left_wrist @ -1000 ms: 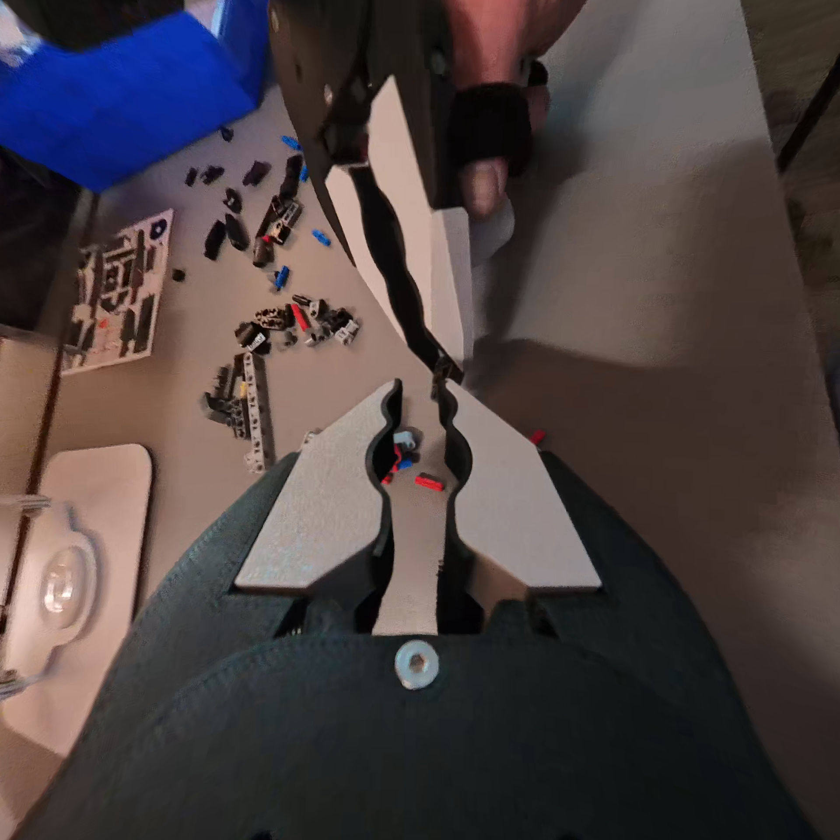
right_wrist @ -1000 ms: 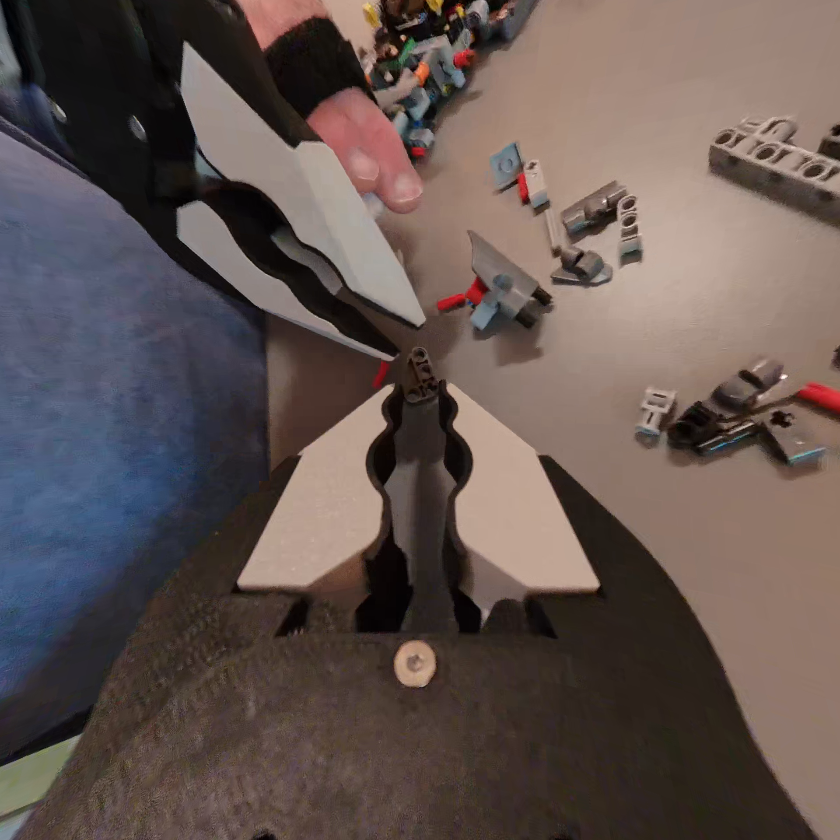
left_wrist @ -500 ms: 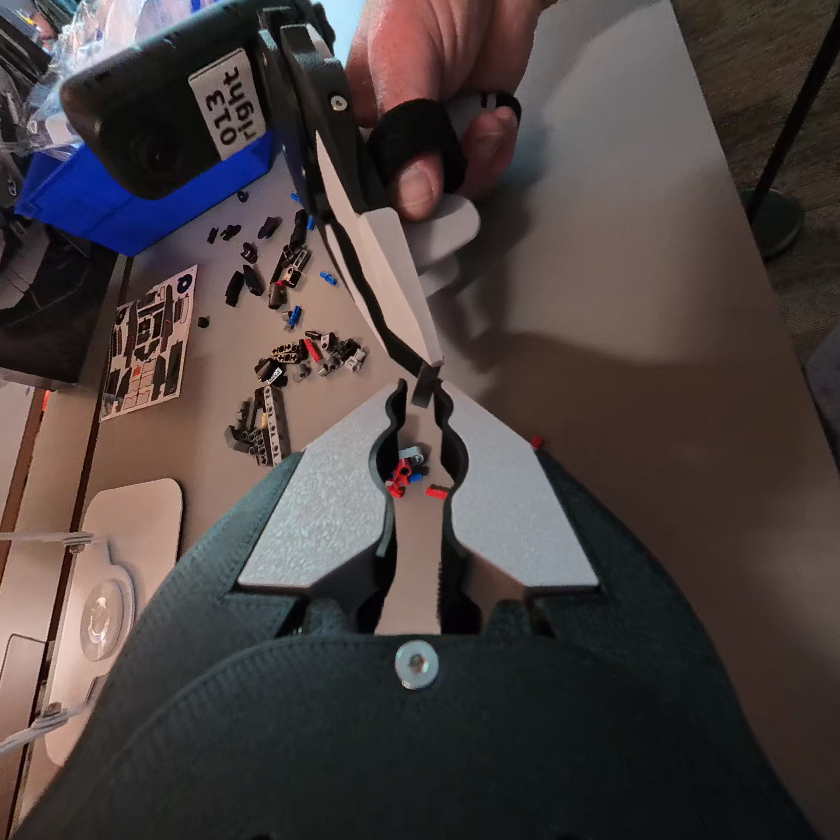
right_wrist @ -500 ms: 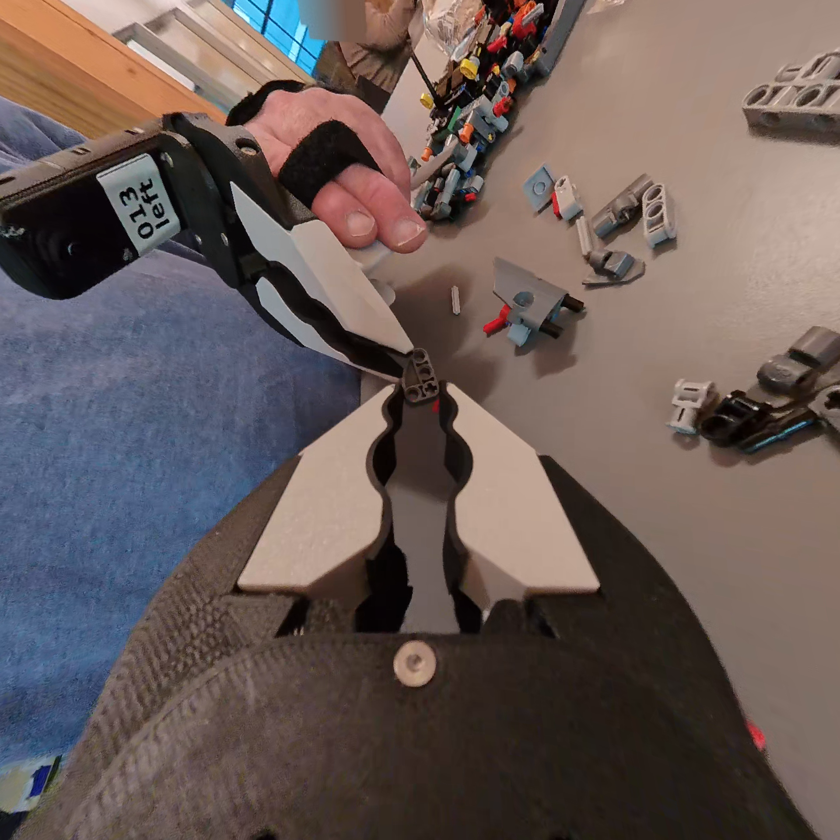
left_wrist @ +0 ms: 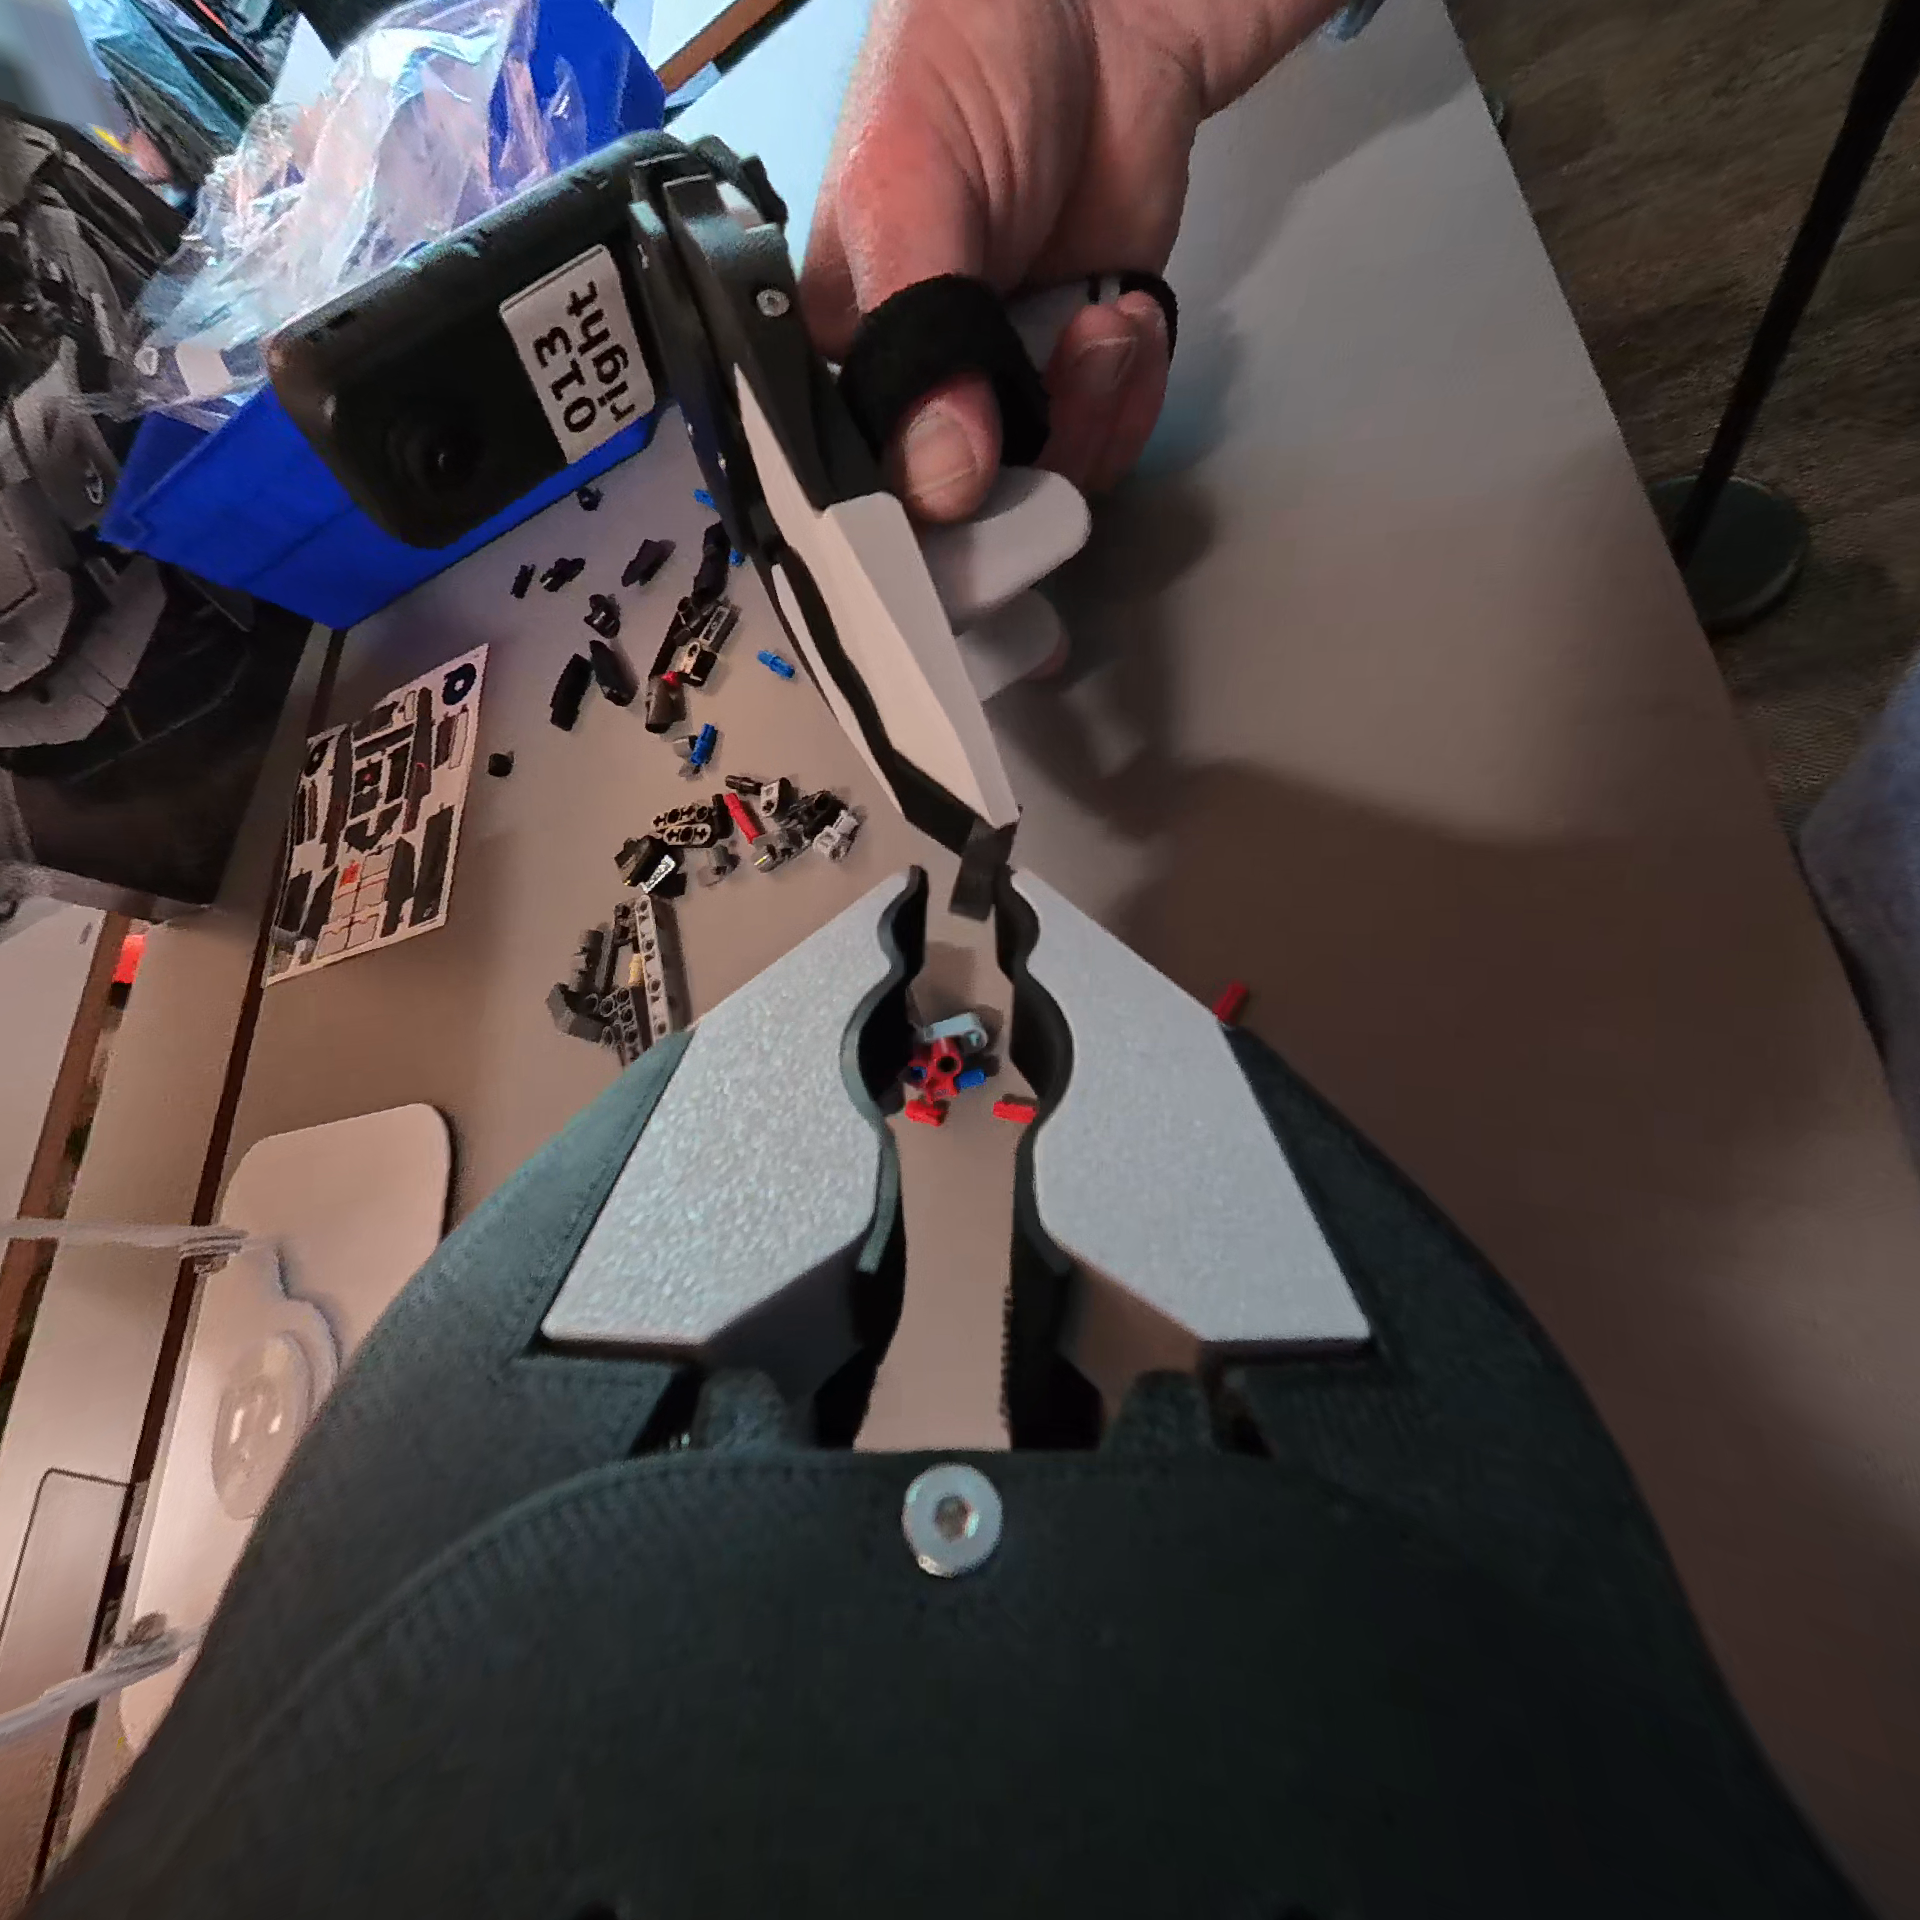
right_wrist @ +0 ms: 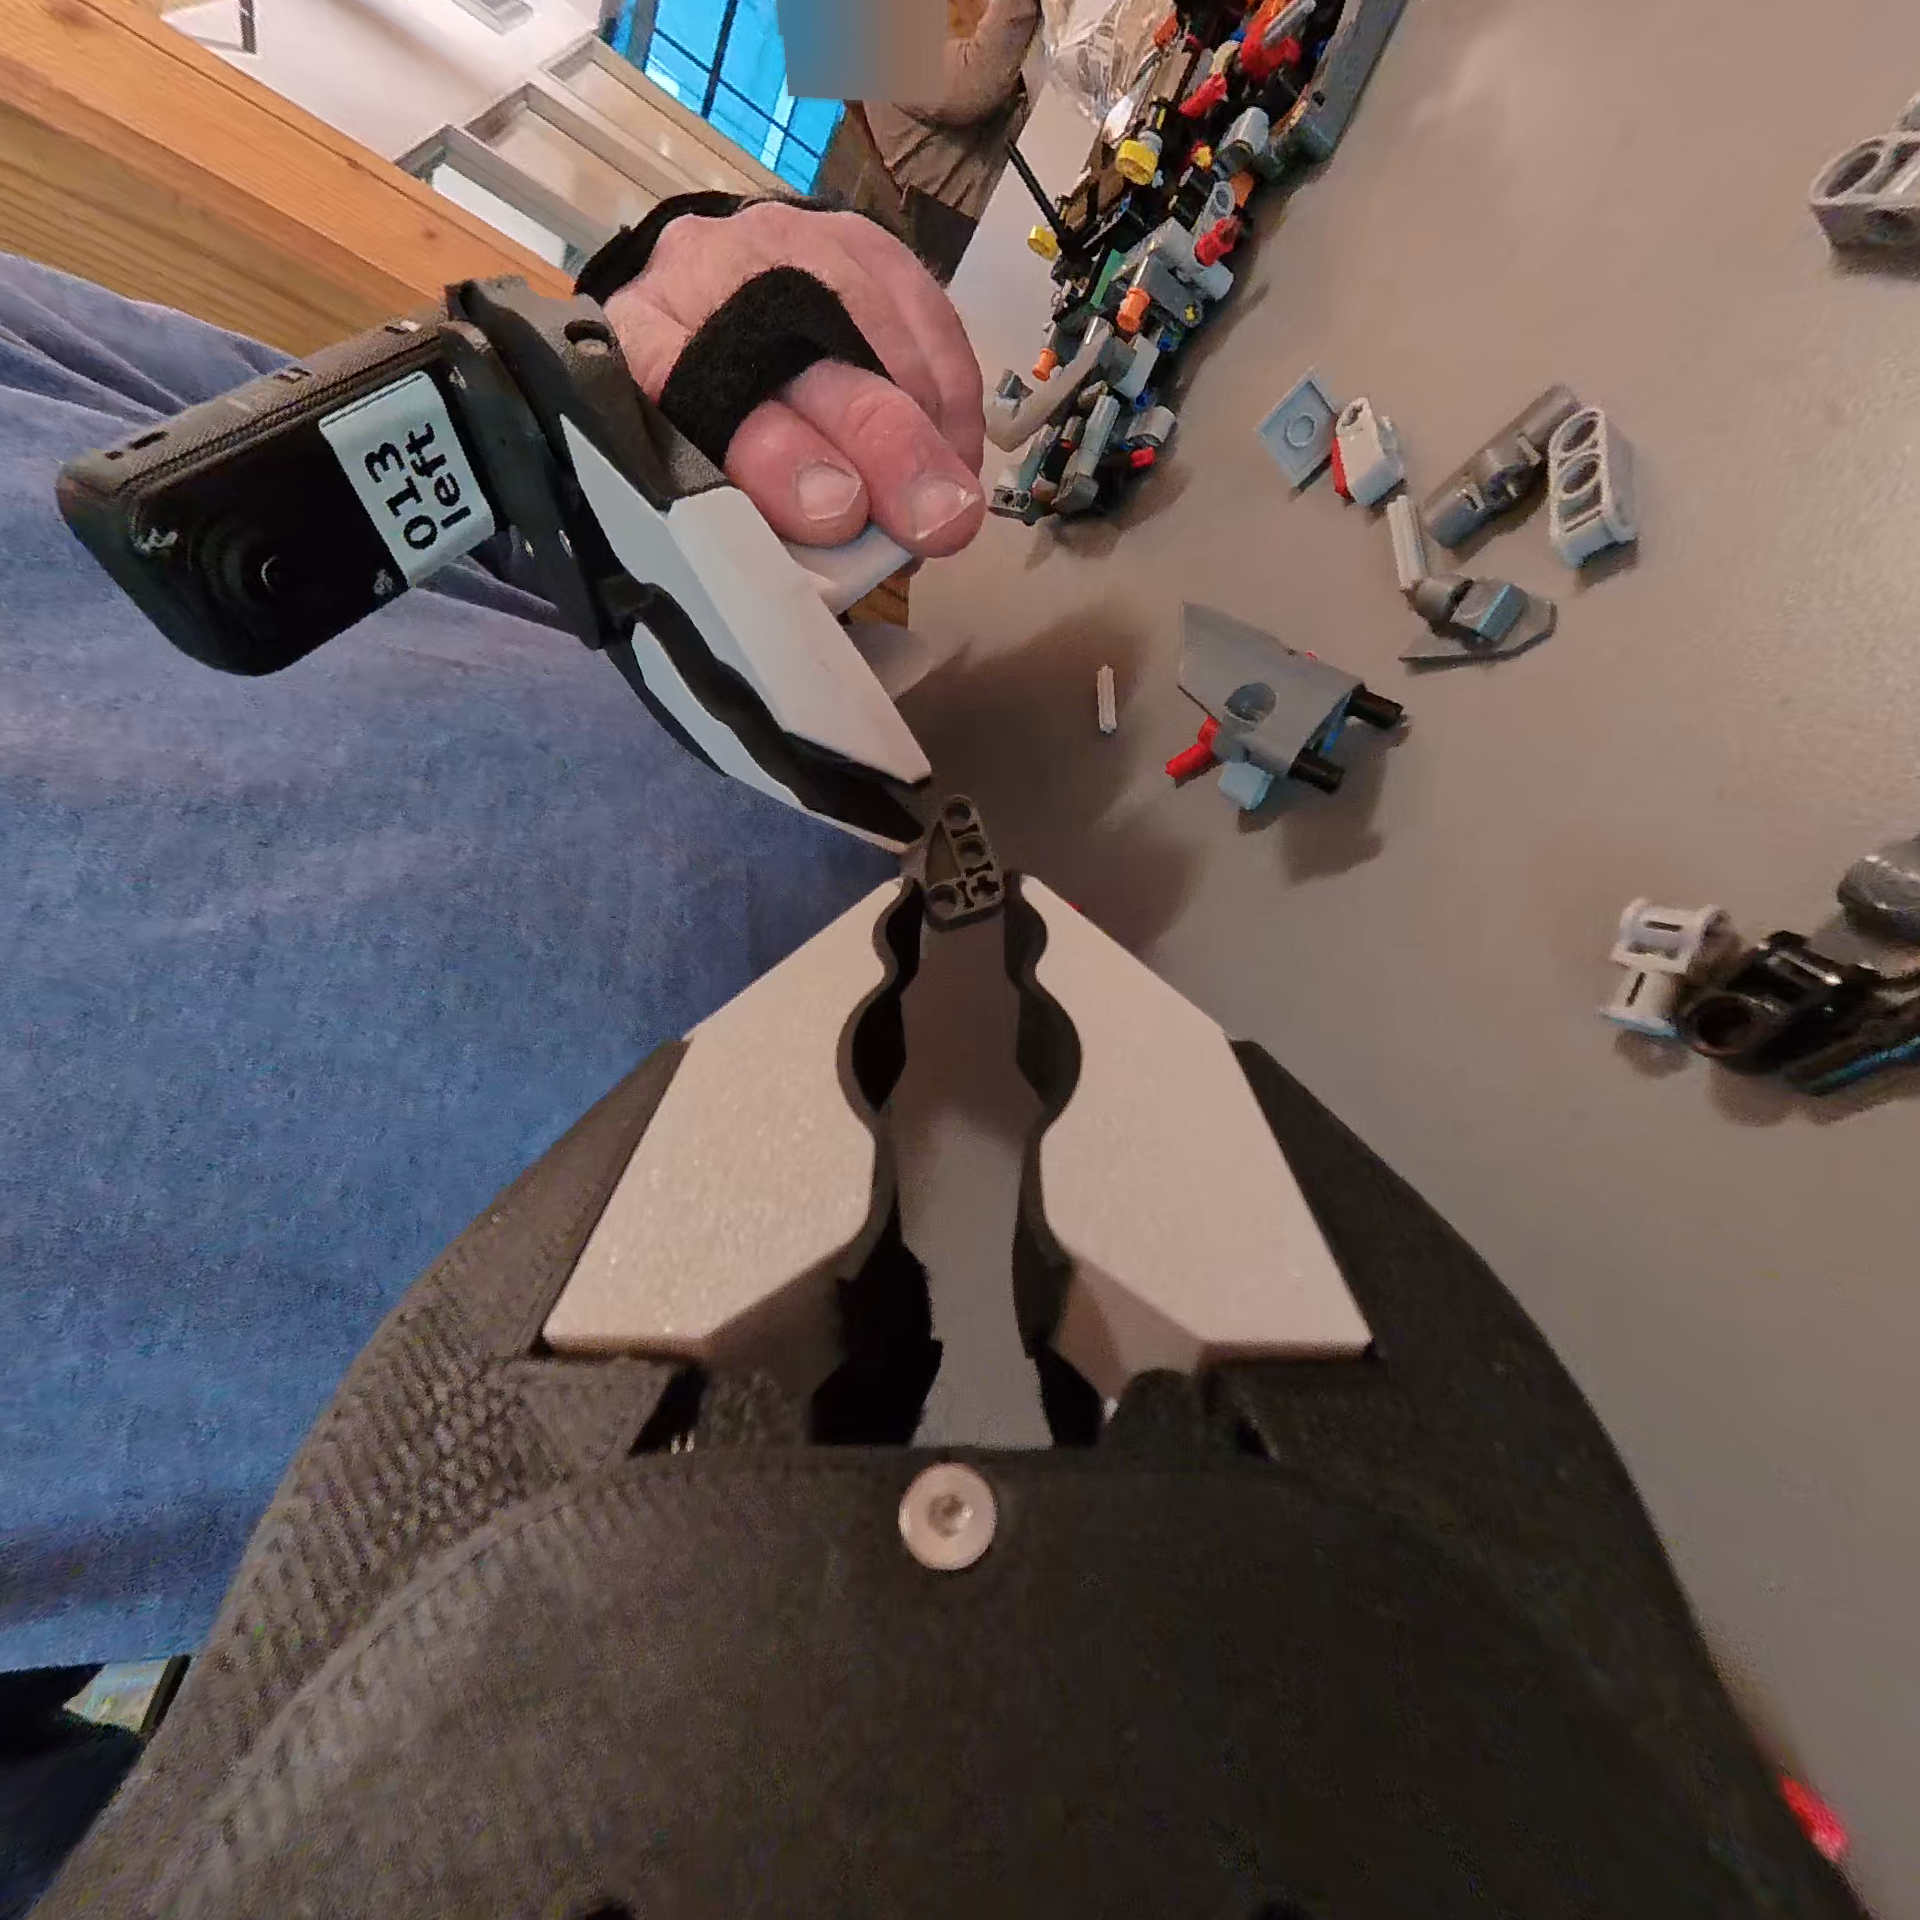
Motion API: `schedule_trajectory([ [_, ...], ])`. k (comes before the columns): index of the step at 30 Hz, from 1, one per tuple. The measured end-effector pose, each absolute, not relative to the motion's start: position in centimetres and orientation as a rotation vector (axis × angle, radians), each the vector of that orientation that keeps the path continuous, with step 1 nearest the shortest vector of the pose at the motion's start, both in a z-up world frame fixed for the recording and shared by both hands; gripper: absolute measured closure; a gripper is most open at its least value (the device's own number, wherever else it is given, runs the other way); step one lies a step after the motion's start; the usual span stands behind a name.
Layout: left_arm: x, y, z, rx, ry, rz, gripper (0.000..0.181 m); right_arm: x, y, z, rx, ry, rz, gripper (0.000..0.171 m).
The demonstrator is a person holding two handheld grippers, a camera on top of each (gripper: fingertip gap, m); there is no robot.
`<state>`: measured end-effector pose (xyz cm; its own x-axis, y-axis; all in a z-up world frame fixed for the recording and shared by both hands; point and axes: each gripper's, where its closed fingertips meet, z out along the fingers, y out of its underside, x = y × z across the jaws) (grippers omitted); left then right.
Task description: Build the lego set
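Left wrist view: grey table [left_wrist: 1351,644], blue bin [left_wrist: 260,499].

Each wrist camera is sitting just behind its own fingers, looking forward and down along them at the grey surface [left_wrist: 1403,727] from close range. The two views are facing each other: both are sharing the small dark lego piece [right_wrist: 964,862] between the tips, each catching the opposite gripper.
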<state>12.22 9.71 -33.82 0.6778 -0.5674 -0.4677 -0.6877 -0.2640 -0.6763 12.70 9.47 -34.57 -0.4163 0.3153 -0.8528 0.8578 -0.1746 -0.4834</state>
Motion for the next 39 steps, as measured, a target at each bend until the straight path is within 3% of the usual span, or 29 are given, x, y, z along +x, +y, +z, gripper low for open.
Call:
schedule_trajectory([
  [10, 11.6, 9.4, -34.2, -1.990, 0.984, 0.146, 0.175, 11.5, 9.2, -34.0, 1.370, 1.664, -1.666, 0.157],
  [12, 10.7, 9.9, -33.8, -2.035, 0.848, 0.105, 0.175, 10.6, 10.0, -33.5, 1.458, 1.760, -1.727, 0.137],
  [16, 9.8, 10.9, -32.2, -2.086, 0.447, -0.201, 0.175, 10.0, 11.4, -32.2, 1.680, 2.188, -1.777, 0.133],
  [22, 9.7, 12.0, -30.4, -2.000, -0.054, -0.707, 0.175, 9.3, 11.4, -31.4, 2.082, 2.742, -1.486, 0.128],
  [30, 10.3, 12.7, -30.2, -1.914, -0.286, -0.961, 0.175, 9.0, 12.6, -30.5, 2.386, 2.918, -1.263, 0.147],
  [39, 10.1, 12.5, -30.1, -1.883, -0.341, -0.994, 0.175, 9.0, 12.5, -30.8, 2.510, 2.825, -1.204, 0.148],
])
